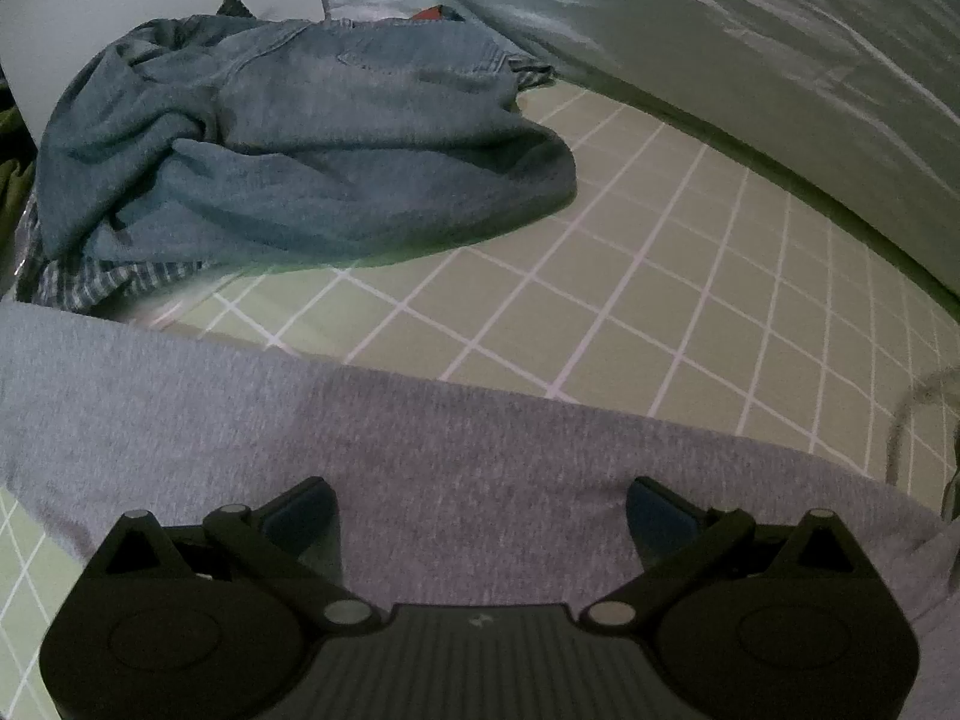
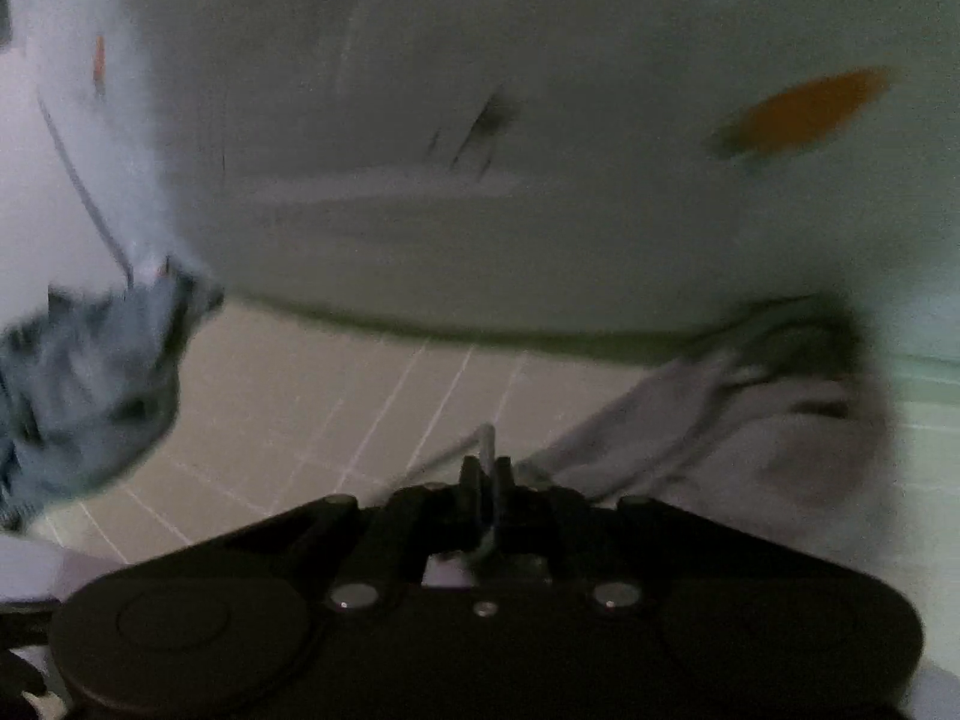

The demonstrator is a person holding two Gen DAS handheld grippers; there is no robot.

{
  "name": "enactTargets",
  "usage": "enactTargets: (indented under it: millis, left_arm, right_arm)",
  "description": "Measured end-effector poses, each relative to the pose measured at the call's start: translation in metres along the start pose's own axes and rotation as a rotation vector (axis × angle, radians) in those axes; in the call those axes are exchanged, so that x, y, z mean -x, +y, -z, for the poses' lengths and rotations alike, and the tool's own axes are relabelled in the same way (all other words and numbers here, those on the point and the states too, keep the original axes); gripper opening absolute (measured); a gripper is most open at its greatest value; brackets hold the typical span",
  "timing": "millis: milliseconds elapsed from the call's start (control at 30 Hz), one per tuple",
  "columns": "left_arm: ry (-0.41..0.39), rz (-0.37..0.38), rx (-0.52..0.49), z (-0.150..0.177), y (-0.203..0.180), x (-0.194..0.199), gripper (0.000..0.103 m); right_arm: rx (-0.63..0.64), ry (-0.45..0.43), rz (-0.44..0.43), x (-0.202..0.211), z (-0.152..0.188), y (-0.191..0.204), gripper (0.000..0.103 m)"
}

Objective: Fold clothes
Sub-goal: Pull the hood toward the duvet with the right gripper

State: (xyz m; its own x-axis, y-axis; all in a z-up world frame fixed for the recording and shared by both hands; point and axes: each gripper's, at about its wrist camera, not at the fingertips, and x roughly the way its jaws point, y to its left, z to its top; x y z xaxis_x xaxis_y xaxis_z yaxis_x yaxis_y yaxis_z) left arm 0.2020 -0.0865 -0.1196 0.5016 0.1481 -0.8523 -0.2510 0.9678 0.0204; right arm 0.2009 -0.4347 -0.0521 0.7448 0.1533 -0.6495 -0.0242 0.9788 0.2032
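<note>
The thing being folded here is the grey garment (image 1: 420, 456), some kind of marled knit, maybe a sweatshirt or tee. In the left wrist view it lies spread flat across the green grid mat (image 1: 690, 276), filling the whole lower band of the picture right under the tool.

The left gripper (image 1: 483, 516) has its jaws wide apart with nothing between them, just sitting over the fabric. The right gripper (image 2: 487, 471) looks pinched together on a thin pale strip, probably a drawstring or a hem edge of the same grey cloth, though that view is badly smeared, so it's hard to be sure what exactly it has. More of the grey fabric bunches up off to that gripper's right.

Handling-wise this looks soft, light and floppy. It won't hold any shape, and it'll sag between two grab points. The knit probably isn't slippery, so a pinch on a doubled edge or seam should hold fine. Best bet for the left side is likely the far hem edge on the mat, not the middle, where it'd only catch one layer.

A pile of denim jeans (image 1: 288, 138) with a striped shirt (image 1: 114, 282) under it sits further back, apart from the grey piece, so no tangle risk yet.
</note>
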Motion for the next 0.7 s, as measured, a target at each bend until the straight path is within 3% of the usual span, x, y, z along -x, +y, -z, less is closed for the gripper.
enactTargets:
  millis: [100,200,333,400,433,467,600,700]
  left_arm:
    - [-0.004,0.0,0.001,0.0,0.0,0.0,0.103]
    - [-0.006,0.0,0.001,0.0,0.0,0.0,0.103]
    - [-0.003,0.0,0.001,0.0,0.0,0.0,0.103]
    - [-0.001,0.0,0.001,0.0,0.0,0.001,0.103]
    - [0.0,0.0,0.002,-0.001,0.0,0.001,0.103]
    - [-0.001,-0.001,0.002,-0.001,0.0,0.001,0.103]
    - [-0.007,-0.002,0.006,0.0,0.0,0.001,0.103]
    - [-0.01,-0.004,0.009,0.001,-0.001,0.001,0.103]
  right_arm:
    - [-0.052,-0.081,0.05,0.066,0.01,-0.015,0.003]
    - [-0.063,-0.07,0.156,0.107,0.039,-0.028,0.003]
    - [-0.092,0.118,0.301,0.108,0.086,-0.052,0.008]
    - [-0.104,0.153,0.334,0.107,0.094,-0.055,0.018]
    - [-0.093,0.146,0.33,0.107,0.093,-0.053,0.033]
    - [-0.073,0.126,0.325,0.107,0.089,-0.049,0.041]
    - [0.047,0.025,0.246,0.098,0.064,-0.022,0.047]
    - [0.099,0.016,0.139,0.08,0.056,-0.002,0.047]
